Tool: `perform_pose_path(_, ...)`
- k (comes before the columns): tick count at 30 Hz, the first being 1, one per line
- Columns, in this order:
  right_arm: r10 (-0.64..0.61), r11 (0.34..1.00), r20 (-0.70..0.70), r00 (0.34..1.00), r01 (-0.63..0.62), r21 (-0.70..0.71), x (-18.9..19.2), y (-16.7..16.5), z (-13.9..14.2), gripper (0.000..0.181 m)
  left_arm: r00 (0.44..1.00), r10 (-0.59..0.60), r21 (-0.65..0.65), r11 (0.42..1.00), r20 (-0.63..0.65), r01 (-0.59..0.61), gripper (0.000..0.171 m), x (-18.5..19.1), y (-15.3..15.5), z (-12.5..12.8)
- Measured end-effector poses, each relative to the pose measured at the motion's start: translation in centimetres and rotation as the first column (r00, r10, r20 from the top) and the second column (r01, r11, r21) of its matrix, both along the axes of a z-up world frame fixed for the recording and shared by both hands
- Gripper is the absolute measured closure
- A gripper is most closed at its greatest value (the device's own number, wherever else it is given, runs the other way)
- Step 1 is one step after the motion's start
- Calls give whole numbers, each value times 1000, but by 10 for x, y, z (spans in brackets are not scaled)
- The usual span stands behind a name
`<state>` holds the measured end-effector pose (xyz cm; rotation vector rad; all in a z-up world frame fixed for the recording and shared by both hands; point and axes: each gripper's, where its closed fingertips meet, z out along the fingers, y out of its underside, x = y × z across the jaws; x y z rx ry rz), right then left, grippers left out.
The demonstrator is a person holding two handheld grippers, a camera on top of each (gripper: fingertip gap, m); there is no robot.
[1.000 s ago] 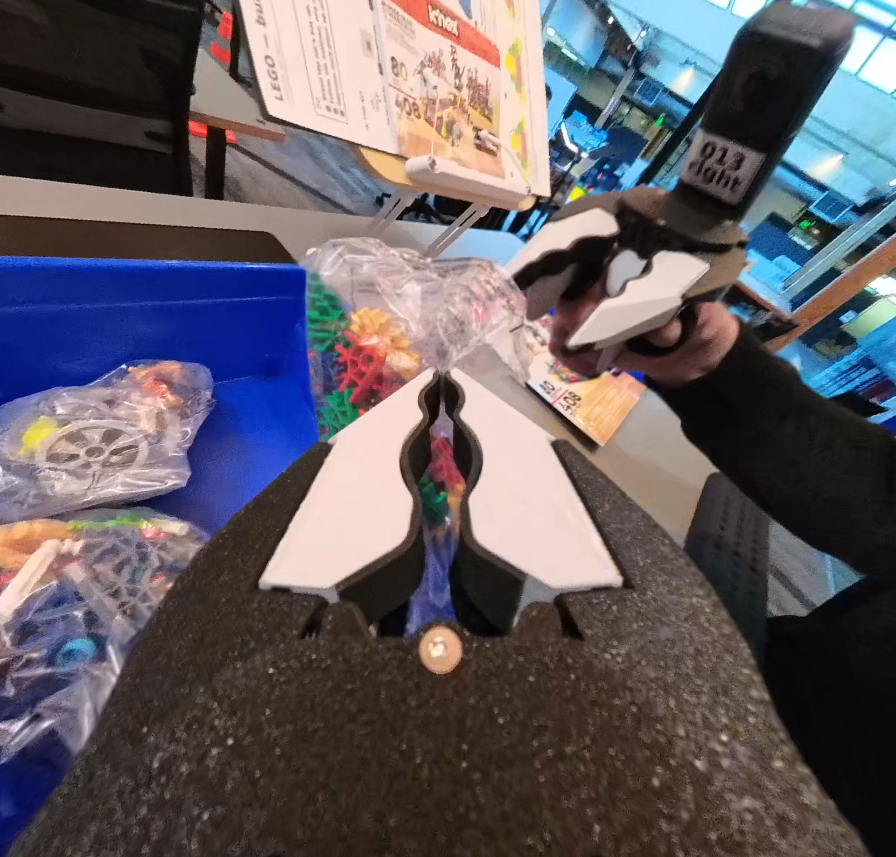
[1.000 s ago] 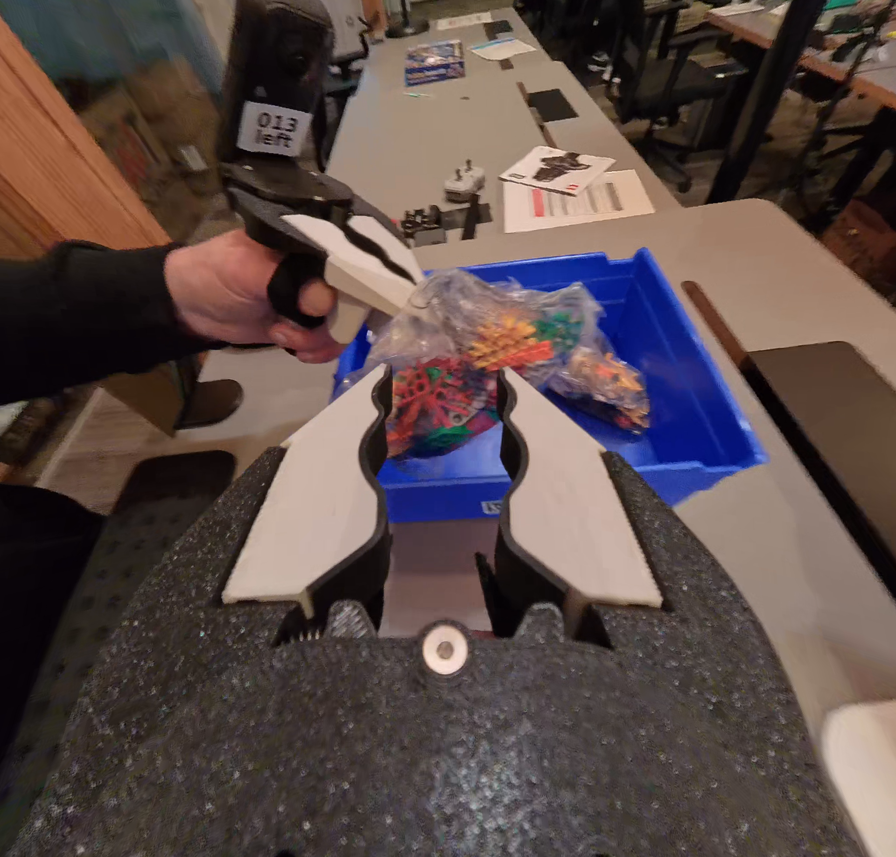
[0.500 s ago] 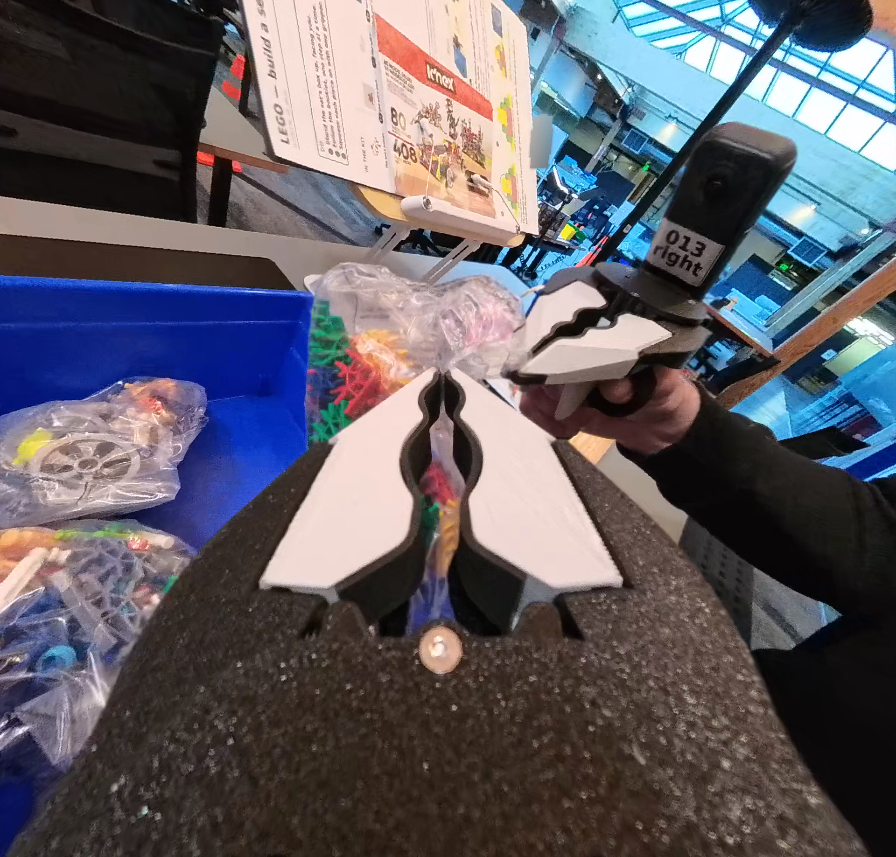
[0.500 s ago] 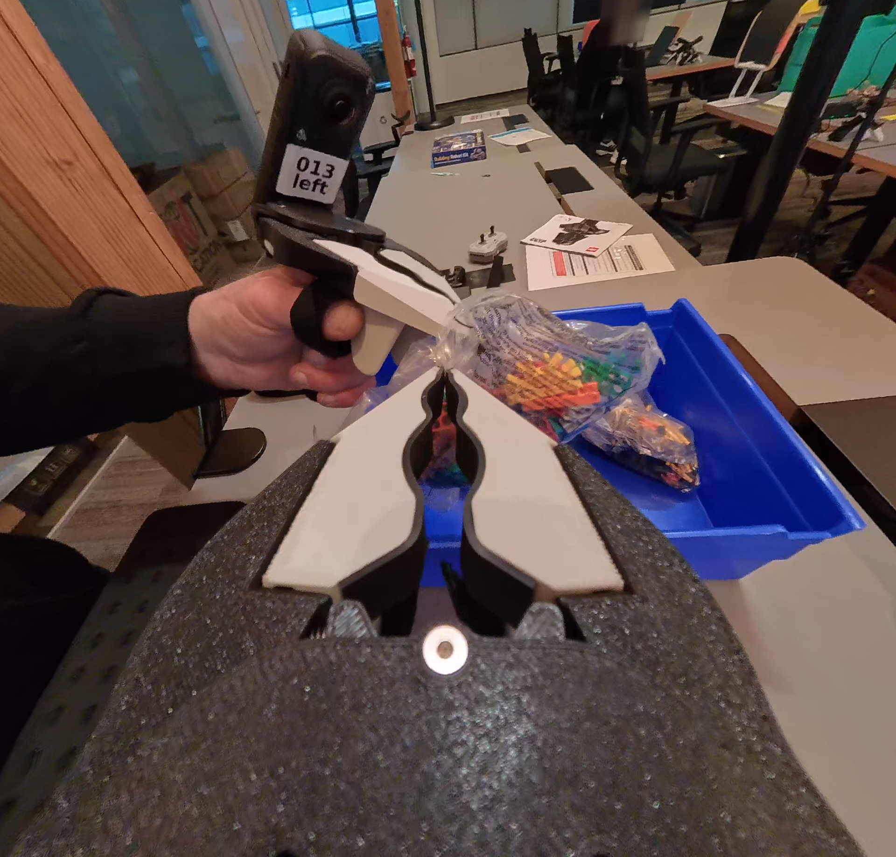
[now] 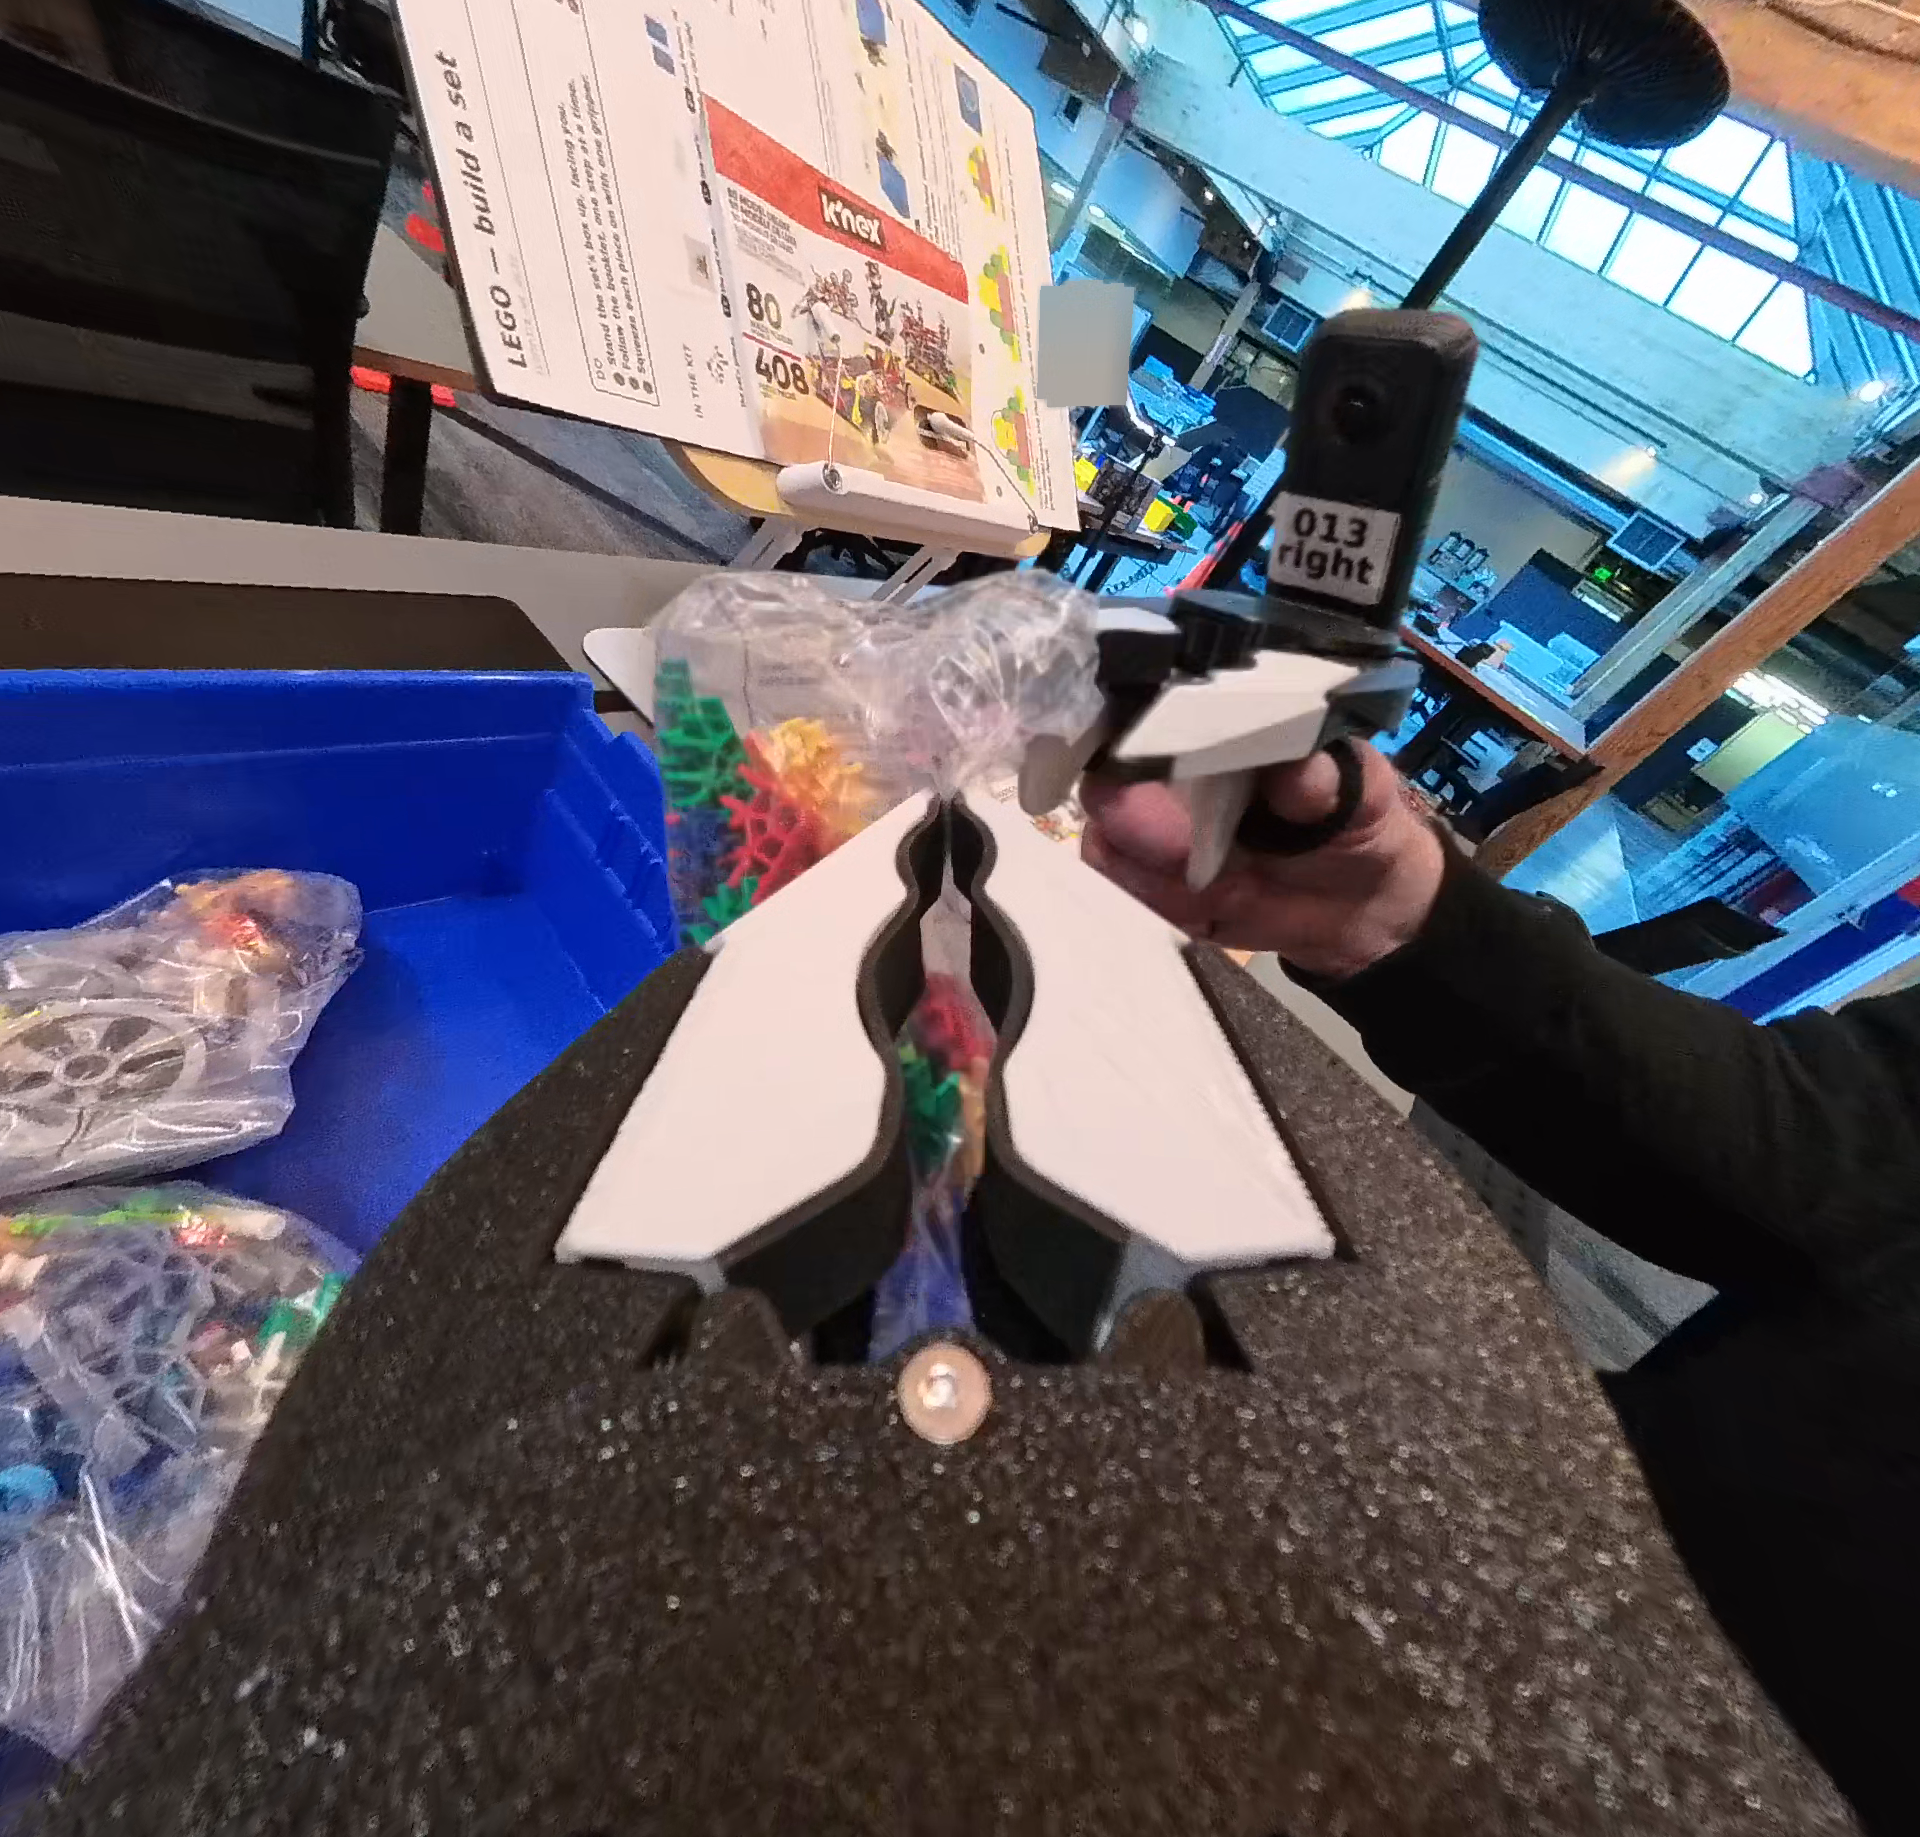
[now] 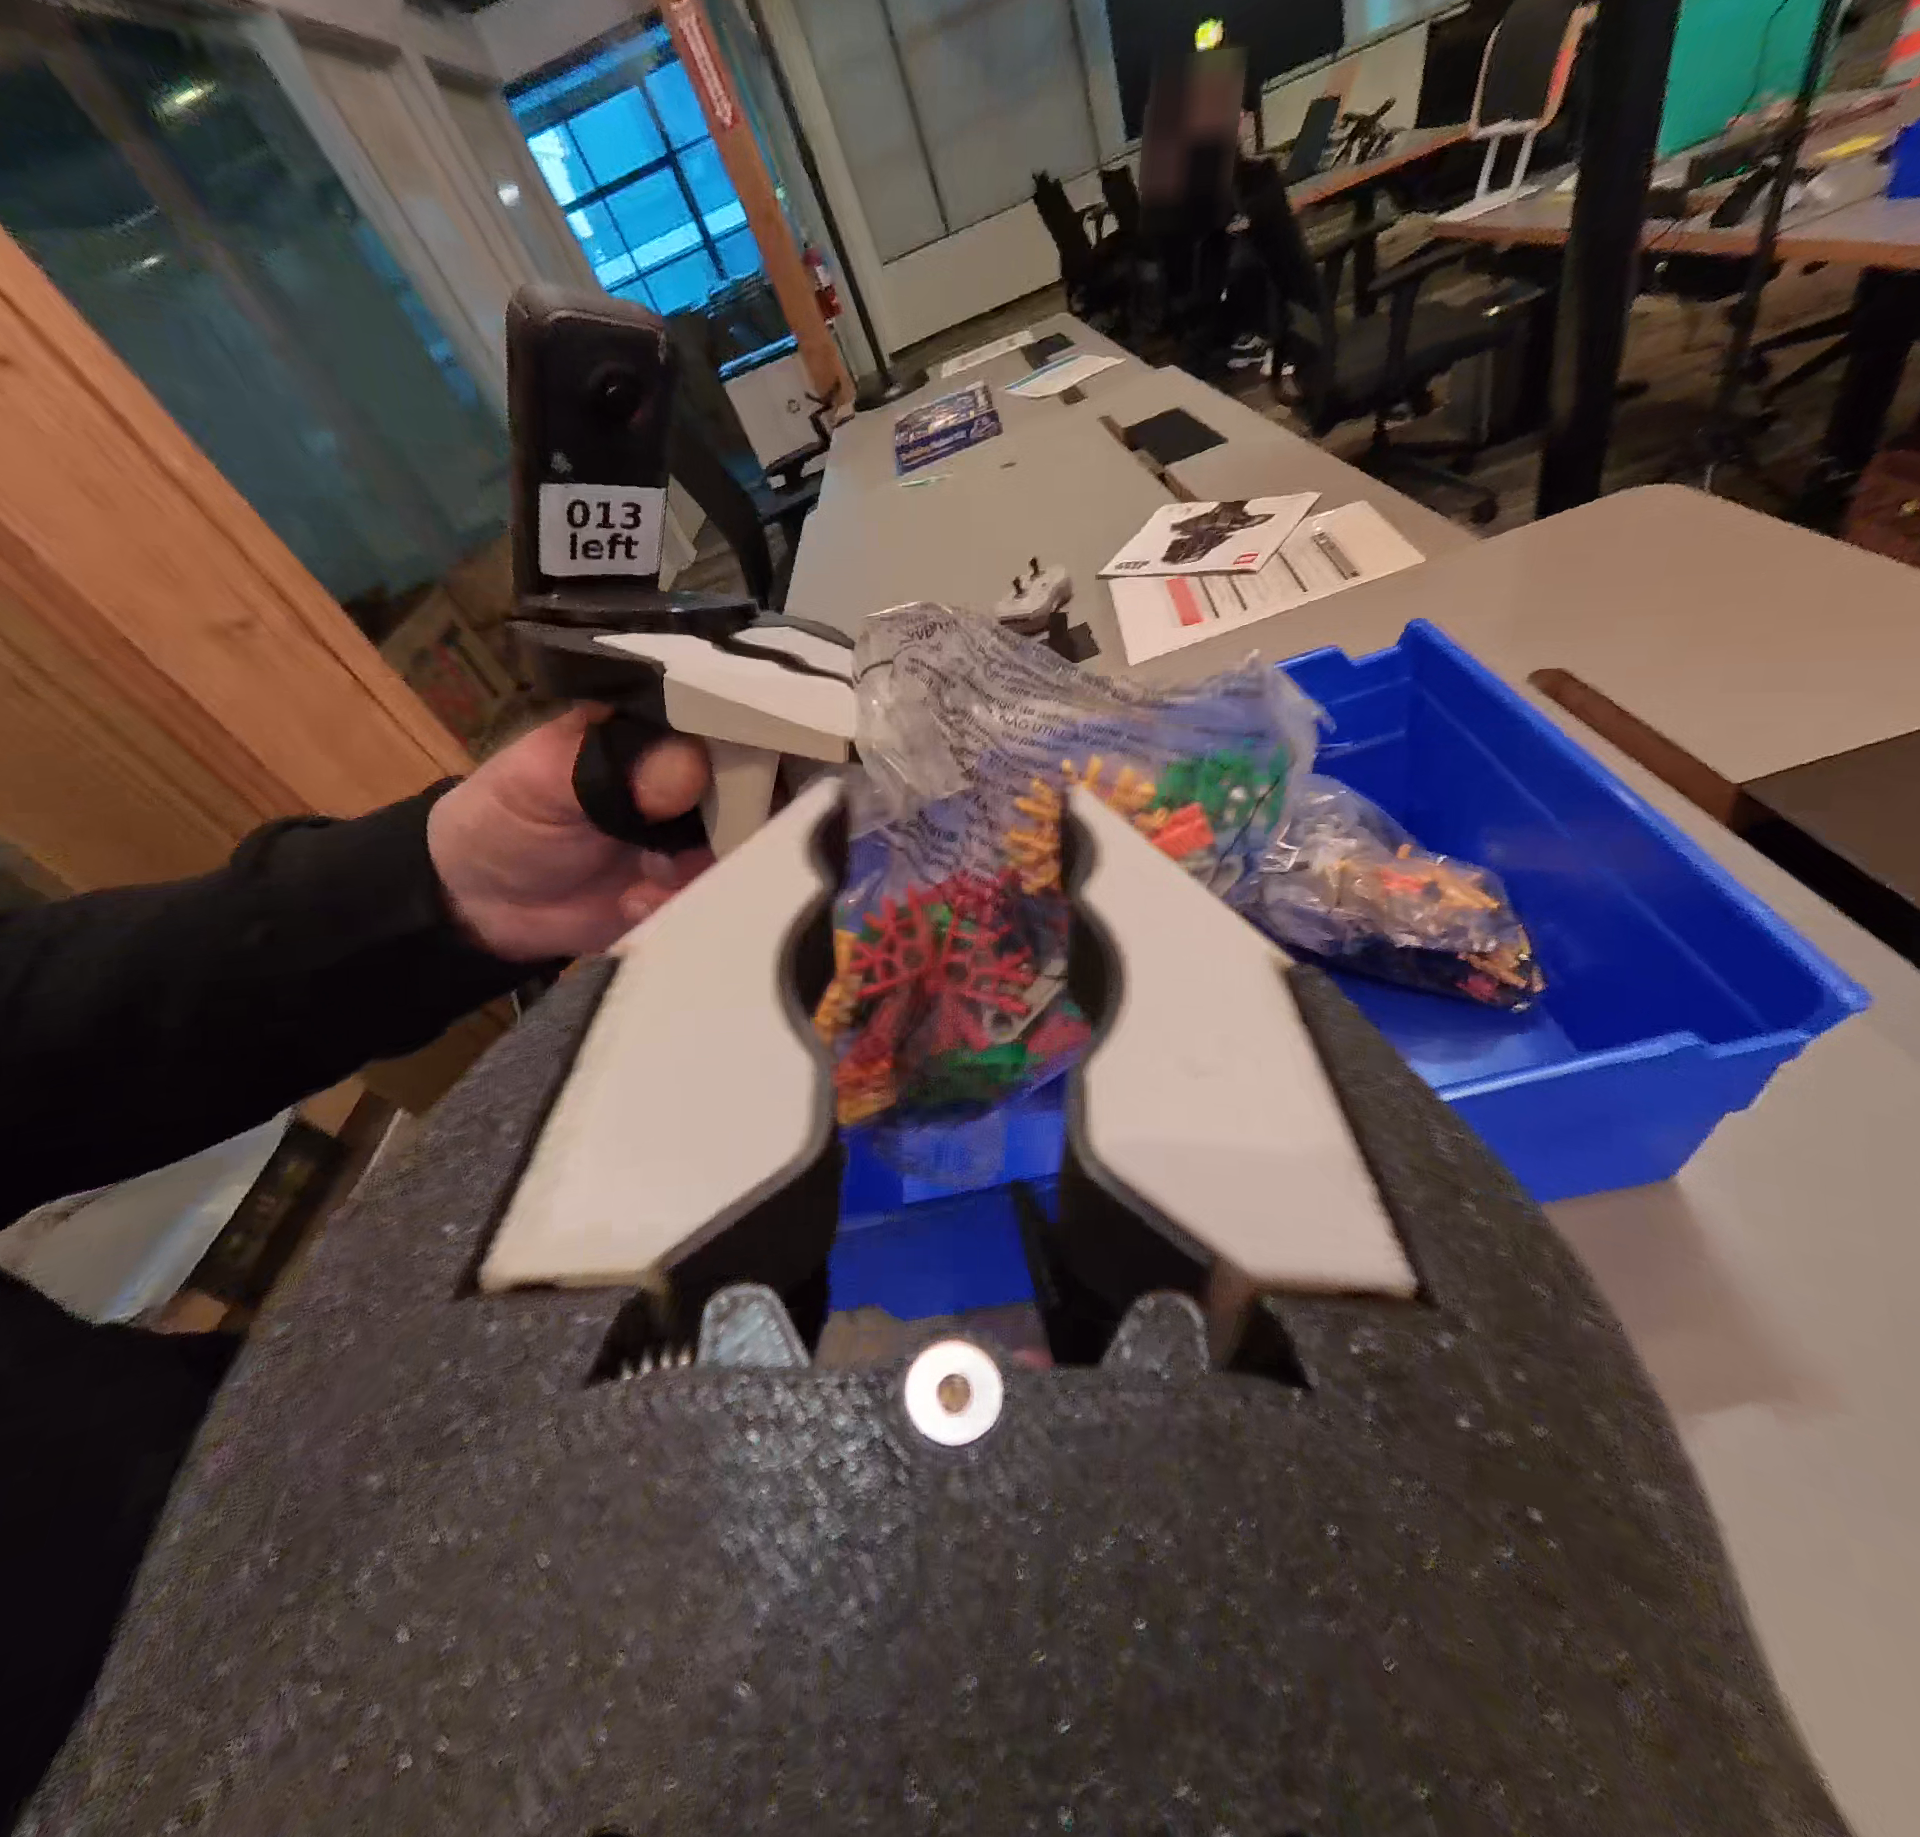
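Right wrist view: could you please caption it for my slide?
Open right gripper faces a parts bag that the left gripper pinches above a blue bin.

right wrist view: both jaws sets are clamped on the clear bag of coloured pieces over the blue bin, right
Not quite. The left gripper is clamped on the clear bag over the blue bin, but the right gripper is open, its jaws standing apart on either side of the bag, as the right wrist view shows.

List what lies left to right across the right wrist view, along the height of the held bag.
Person's hand → left gripper, jaws shut on the clear bag's top → clear bag of coloured pieces → second bag lying in the blue bin → blue bin.
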<state>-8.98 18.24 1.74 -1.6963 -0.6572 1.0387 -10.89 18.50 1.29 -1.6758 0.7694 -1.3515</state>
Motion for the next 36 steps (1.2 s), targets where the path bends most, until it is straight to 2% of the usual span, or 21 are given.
perform_pose_path(1,19,1000,-5,1000,-19,-3,-3,-3,-1,130,1000,4,-1,1000,2,-4,171,0,0,0)
perform_pose_path(2,35,999,4,999,-35,-1,-6,-6,-4,123,1000,-1,-6,1000,11,1,171,2,-1,1)
perform_pose_path(3,40,999,16,999,-40,10,-9,-7,-5,125,1000,-5,-13,1000,29,5,171,3,-2,3)
perform_pose_path(6,26,997,6,1000,-26,73,-14,-9,1,144,999,-5,-16,1000,43,5,171,7,-1,5)
perform_pose_path(7,-9,995,22,1000,7,96,-12,-5,2,154,999,-8,-13,1000,42,9,171,9,-2,5)
perform_pose_path(8,-35,994,24,999,32,105,-9,-2,2,174,999,-24,-14,1000,48,25,171,11,-5,6)
perform_pose_path(10,-26,996,-24,999,28,88,-8,0,5,181,998,-35,1,999,43,35,171,13,-7,8)
perform_pose_path(14,-45,991,15,999,43,125,-9,3,1,181,999,28,42,999,-35,-26,171,13,0,2)
perform_pose_path(18,-72,983,80,994,57,176,-12,5,1,181,996,83,49,995,-14,-83,171,11,8,5)
perform_pose_path(23,-113,952,268,957,27,304,-17,8,-2,181,990,139,4,990,24,-139,171,9,22,5)
perform_pose_path(25,-127,949,273,954,37,312,-17,11,3,181,990,127,-16,992,68,-126,171,8,27,11)
perform_pose_path(28,-126,950,252,959,44,309,-18,13,5,181,985,165,-10,986,50,-165,171,7,33,14)
perform_pose_path(30,-140,938,305,942,27,346,-24,10,2,181,976,213,-3,977,40,-213,171,5,40,13)
perform_pose_path(32,-147,925,361,921,-1,380,-31,7,-1,181,971,232,-59,972,64,-228,171,1,47,10)
perform_pose_path(36,-132,921,384,914,-30,388,-38,6,-2,181,961,275,-72,960,34,-272,171,1,57,6)
